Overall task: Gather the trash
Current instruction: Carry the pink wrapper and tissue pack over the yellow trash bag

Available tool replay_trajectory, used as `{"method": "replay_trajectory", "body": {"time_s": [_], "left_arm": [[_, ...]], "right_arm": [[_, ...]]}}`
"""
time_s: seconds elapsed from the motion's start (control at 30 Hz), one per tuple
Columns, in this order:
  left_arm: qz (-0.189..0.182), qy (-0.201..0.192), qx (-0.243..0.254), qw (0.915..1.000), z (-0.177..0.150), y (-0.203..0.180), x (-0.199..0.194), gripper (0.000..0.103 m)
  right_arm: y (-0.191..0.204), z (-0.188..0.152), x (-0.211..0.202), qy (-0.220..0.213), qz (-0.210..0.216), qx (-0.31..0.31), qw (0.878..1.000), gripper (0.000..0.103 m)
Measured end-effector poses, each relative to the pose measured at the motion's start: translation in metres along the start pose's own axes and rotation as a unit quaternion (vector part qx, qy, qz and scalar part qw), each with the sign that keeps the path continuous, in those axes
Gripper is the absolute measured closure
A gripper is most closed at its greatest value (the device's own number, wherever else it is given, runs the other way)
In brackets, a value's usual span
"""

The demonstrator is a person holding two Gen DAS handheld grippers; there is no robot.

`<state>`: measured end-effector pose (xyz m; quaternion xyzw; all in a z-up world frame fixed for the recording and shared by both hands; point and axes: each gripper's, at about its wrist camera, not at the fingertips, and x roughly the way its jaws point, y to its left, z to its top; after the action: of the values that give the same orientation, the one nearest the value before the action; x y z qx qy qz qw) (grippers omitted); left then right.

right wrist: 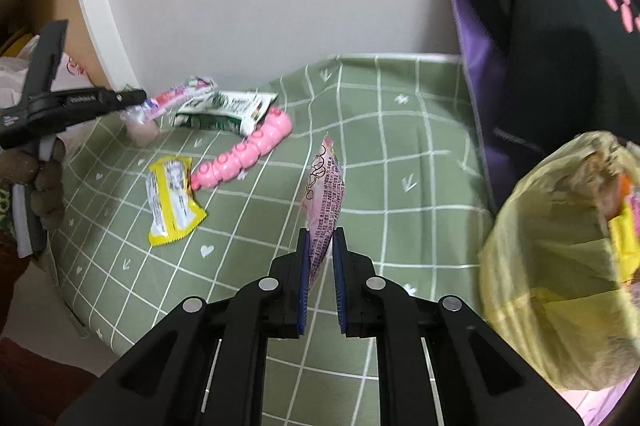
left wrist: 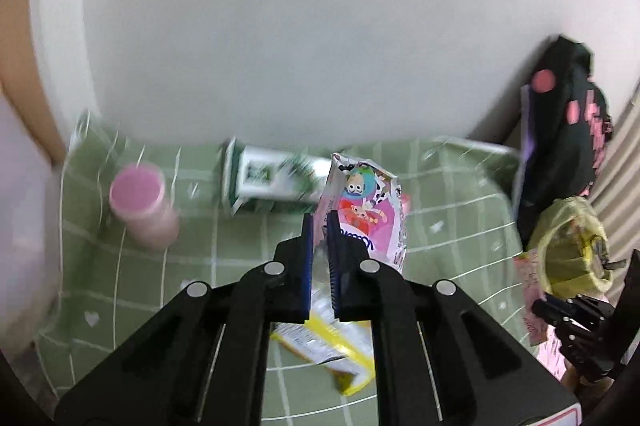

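My left gripper is shut on a crinkled cartoon-print wrapper, lifted off the green checked tablecloth. In the right wrist view that same gripper shows at the left, the wrapper sticking out of its tip. My right gripper is shut on a pink printed wrapper, held upright above the cloth. A yellow wrapper lies flat on the cloth, directly under the left gripper. An open yellow trash bag with wrappers inside sits at the right.
A green-and-white carton and a pink caterpillar toy lie near the white wall. A pink cup stands at the left. A black bag with pink marks leans behind the trash bag. A gloved hand holds the left gripper's handle.
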<state>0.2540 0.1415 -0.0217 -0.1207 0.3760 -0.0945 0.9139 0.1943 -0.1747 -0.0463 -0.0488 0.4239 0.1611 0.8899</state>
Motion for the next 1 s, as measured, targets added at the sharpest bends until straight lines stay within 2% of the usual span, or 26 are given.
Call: {"method": "replay_trajectory", "body": {"time_s": [0.13, 0.3, 0.4, 0.57, 0.67, 0.83, 1.0], "left_arm": [[-0.030, -0.033, 0.044, 0.9980, 0.017, -0.038, -0.022, 0.096], [-0.084, -0.054, 0.080, 0.9918, 0.028, -0.085, -0.040, 0.096], [-0.121, -0.065, 0.122, 0.9830, 0.036, -0.125, -0.047, 0.096], [-0.179, -0.073, 0.194, 0.9618, 0.039, -0.200, -0.050, 0.096], [-0.208, -0.074, 0.225, 0.9491, 0.037, -0.239, -0.047, 0.096], [-0.238, -0.070, 0.263, 0.9323, 0.026, -0.288, -0.038, 0.096], [-0.253, -0.059, 0.276, 0.9253, 0.018, -0.312, -0.025, 0.096]], "right_arm": [[-0.009, 0.004, -0.016, -0.021, -0.016, 0.010, 1.000, 0.092], [-0.026, 0.009, -0.047, -0.060, -0.047, 0.026, 0.997, 0.092], [-0.044, 0.013, -0.076, -0.094, -0.074, 0.042, 0.992, 0.092], [-0.075, 0.020, -0.139, -0.160, -0.127, 0.074, 0.976, 0.092], [-0.094, 0.020, -0.167, -0.182, -0.153, 0.088, 0.967, 0.091], [-0.119, 0.012, -0.195, -0.196, -0.188, 0.109, 0.956, 0.091], [-0.145, 0.001, -0.205, -0.193, -0.204, 0.132, 0.951, 0.091]]}}
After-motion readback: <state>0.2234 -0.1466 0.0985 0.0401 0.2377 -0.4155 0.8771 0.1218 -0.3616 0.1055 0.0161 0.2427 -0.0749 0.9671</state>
